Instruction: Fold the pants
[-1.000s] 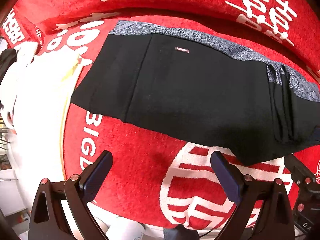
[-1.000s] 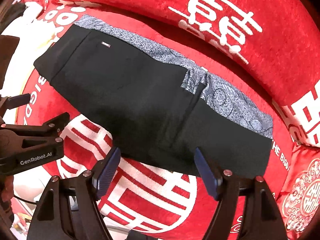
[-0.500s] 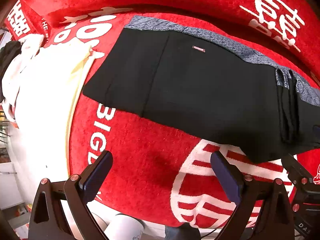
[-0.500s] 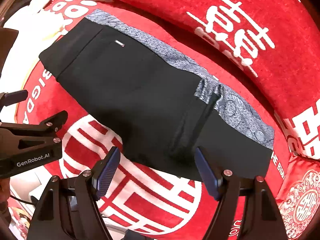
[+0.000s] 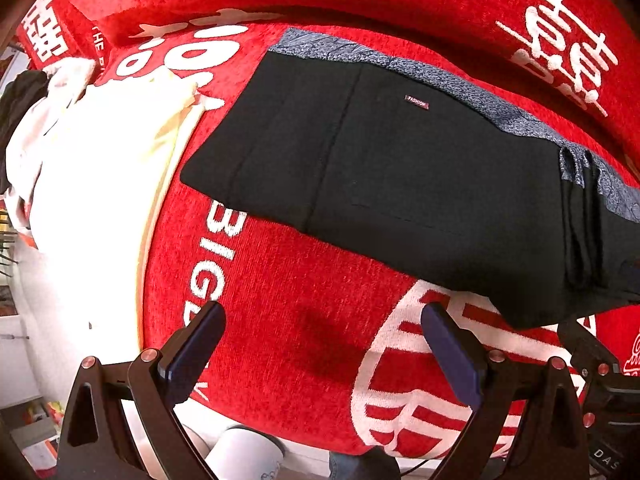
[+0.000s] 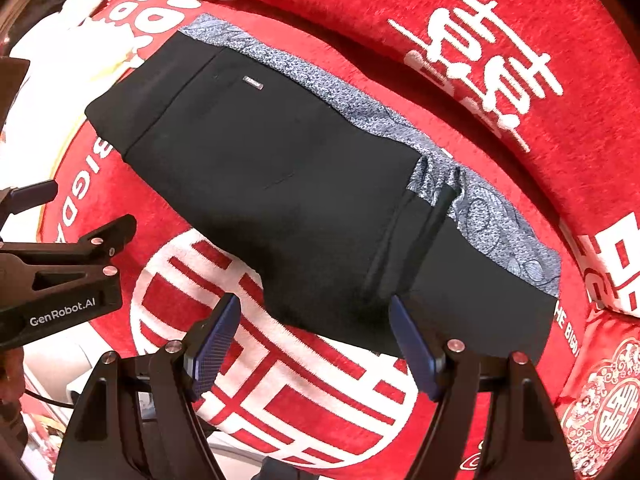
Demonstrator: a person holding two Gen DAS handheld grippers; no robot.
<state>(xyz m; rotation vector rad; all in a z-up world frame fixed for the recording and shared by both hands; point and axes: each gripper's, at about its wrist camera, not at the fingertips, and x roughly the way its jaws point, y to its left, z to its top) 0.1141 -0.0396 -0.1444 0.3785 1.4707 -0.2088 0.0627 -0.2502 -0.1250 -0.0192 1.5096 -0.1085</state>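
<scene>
The black pants (image 5: 400,184) are seen folded flat on the red blanket (image 5: 304,320) — their right end is cut off in the left wrist view. The left tool (image 5: 322,344) and right tool (image 6: 316,340) are spread, nothing pinched. At left, a white cloth (image 5: 92,184) is overexposed — details cannot be made out.

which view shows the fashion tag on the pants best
The left wrist view: the tag is larger there and its lettering reads FASHION. In the right wrist view the same tag on the pants is smaller and its lettering is too blurred to read.
</scene>
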